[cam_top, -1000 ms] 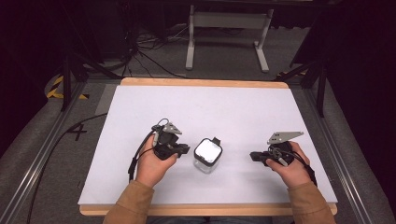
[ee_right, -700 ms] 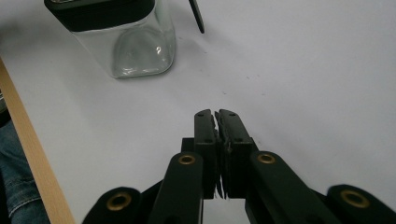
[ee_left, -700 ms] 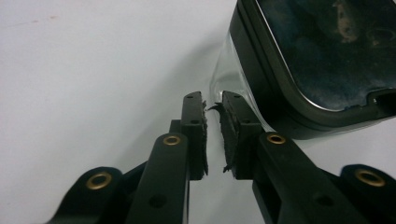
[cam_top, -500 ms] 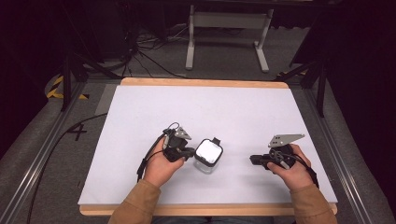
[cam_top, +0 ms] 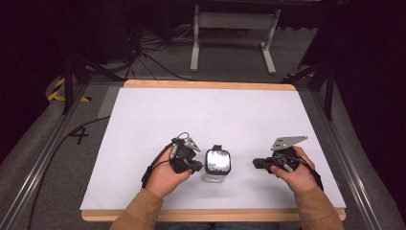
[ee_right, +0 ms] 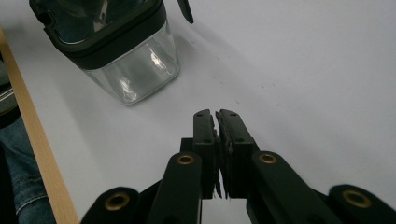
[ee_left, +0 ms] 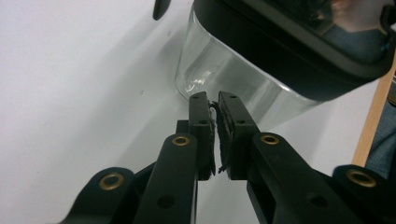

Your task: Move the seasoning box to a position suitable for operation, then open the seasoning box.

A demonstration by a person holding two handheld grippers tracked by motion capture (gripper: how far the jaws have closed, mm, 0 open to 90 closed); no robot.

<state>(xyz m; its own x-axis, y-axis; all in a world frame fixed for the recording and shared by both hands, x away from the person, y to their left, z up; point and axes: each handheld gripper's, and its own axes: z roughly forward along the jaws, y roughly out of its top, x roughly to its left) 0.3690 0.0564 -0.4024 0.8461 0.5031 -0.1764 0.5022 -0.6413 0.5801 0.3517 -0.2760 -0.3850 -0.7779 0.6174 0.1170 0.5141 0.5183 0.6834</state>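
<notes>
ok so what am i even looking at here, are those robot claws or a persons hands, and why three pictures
No robot here: a person sits at a white table and holds a hand-operated clamp tool in each hand. The high view looks down from above; there the left gripper and right gripper flank a clear glass jar with a dark lid. The other two pictures come from small cameras riding on the tools, looking along their black jaws. In the left gripper view, the left gripper has its jaws shut, right up against the jar, gripping nothing. In the right gripper view, the right gripper is shut too, with the jar standing farther off. Nothing is held.
</notes>
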